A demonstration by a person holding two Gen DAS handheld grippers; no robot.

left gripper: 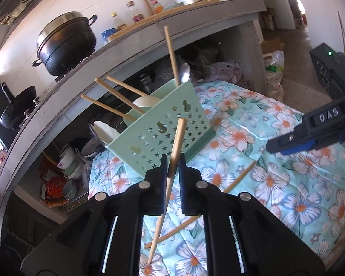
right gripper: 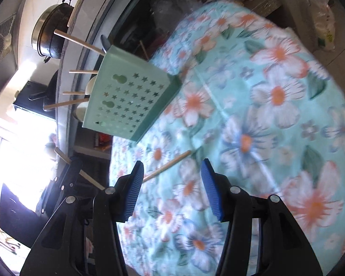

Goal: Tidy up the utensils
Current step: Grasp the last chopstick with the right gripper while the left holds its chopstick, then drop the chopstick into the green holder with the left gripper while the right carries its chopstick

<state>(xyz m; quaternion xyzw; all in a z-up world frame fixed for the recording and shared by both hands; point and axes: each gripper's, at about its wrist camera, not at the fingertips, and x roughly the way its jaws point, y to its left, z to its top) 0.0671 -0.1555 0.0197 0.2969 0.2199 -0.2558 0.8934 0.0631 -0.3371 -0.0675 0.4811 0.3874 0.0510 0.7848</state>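
Note:
My left gripper (left gripper: 172,163) is shut on a wooden chopstick (left gripper: 172,161), which stands steeply above the flowered tablecloth (left gripper: 276,195). Just beyond it is a pale green utensil holder (left gripper: 163,128) with star cut-outs; several chopsticks, a metal spoon (left gripper: 184,72) and white spoons stick out of it. A second chopstick (left gripper: 241,174) lies flat on the cloth. My right gripper (right gripper: 172,163) hovers open over that lying chopstick (right gripper: 170,164), its blue pads (right gripper: 209,184) well apart. The holder (right gripper: 126,99) is further ahead, to the left. The left gripper (right gripper: 66,179) shows at the left edge.
Behind the table runs a grey counter (left gripper: 149,34) with a black pot (left gripper: 66,41), a wok (left gripper: 18,108) and bottles. Stacked bowls (left gripper: 69,161) and packets sit under it. Plastic bags (left gripper: 273,69) and a black box (left gripper: 331,69) stand on the floor at right.

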